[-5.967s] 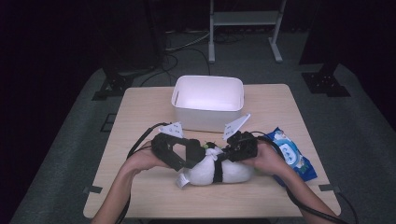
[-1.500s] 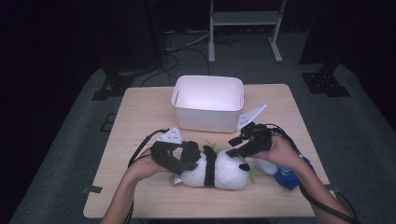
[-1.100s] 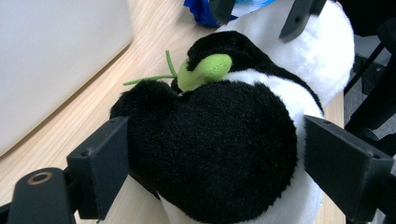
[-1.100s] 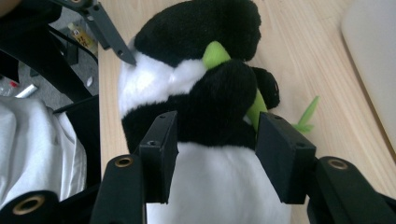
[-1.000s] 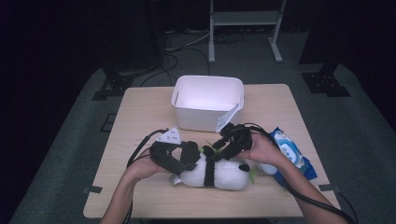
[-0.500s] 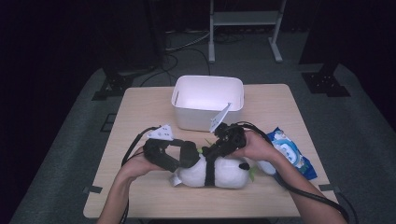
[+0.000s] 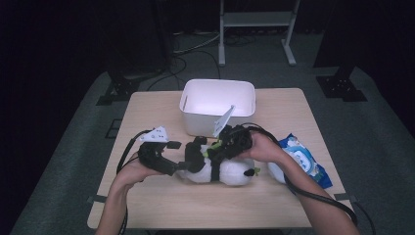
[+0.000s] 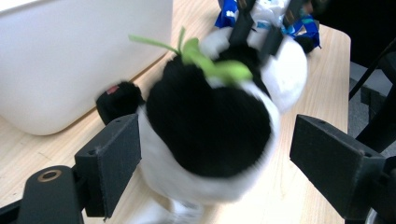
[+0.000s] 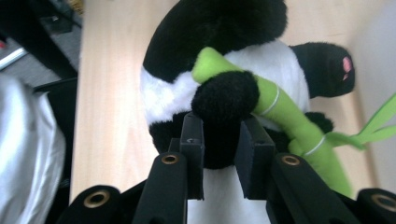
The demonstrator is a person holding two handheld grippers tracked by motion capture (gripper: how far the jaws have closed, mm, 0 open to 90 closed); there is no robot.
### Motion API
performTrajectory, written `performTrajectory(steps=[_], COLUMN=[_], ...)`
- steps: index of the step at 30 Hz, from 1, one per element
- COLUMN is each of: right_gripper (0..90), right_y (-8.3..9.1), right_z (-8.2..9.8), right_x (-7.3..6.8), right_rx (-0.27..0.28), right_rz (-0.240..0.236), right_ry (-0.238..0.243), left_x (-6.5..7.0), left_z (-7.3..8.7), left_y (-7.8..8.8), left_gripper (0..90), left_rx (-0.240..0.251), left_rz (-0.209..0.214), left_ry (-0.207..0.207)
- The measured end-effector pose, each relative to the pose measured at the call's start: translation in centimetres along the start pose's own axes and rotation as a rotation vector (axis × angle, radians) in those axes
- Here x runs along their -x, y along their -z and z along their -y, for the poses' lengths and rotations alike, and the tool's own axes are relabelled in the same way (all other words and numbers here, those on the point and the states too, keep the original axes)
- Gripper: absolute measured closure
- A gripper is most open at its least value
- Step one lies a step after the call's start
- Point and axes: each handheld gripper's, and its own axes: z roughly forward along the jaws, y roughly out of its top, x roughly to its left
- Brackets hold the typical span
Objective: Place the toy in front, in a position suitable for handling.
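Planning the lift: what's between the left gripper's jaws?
The panda's black-and-white end sits between the left gripper's open jaws, untouched, in the left gripper view.

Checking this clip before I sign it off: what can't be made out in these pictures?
- Panda plush face: high view, too small; the right gripper and hand cover its middle.
- Plush underside: left gripper view, blurred, cut by the bottom edge between the open left gripper jaws.
- Blue packet print: too small; hand overlaps its near end.
- White bin bottom: high view, washed out.
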Motion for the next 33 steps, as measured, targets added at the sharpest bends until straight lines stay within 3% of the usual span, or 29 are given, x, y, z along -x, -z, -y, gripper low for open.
performTrajectory(steps=[3,10,14,18,22,26,33], right_gripper=[69.9,54.7,54.7,58.3,60.9,63.4,68.1], right_y=[-0.6,-0.8,-0.2,0.7,0.5,-1.3,-1.6], right_z=[0.1,1.1,1.3,1.3,1.4,1.9,2.5], right_x=[-0.9,-2.1,-1.8,-1.2,-0.8,-1.2,-1.8], right_rx=[0.006,0.007,0.037,0.075,0.073,0.016,0.047], right_rz=[-0.008,-0.093,-0.083,-0.035,0.008,-0.014,-0.043], right_ry=[0.007,-0.008,-0.018,-0.036,-0.046,-0.025,-0.024], left_x=[0.0,0.2,0.1,0.1,0.0,-0.2,-0.6], left_z=[0.1,0.0,0.0,0.1,0.1,0.3,0.6], left_y=[0.2,0.0,-0.1,0.0,0.0,0.0,0.0], left_gripper=[15.3,15.3,15.3,15.3,15.3,15.3,15.3], left_rx=[-0.001,-0.005,-0.01,-0.01,-0.015,-0.022,-0.028], left_rz=[-0.002,0.007,0.007,0.006,0.004,-0.006,-0.022], left_ry=[0.001,-0.003,-0.001,0.002,0.003,0.008,0.024])
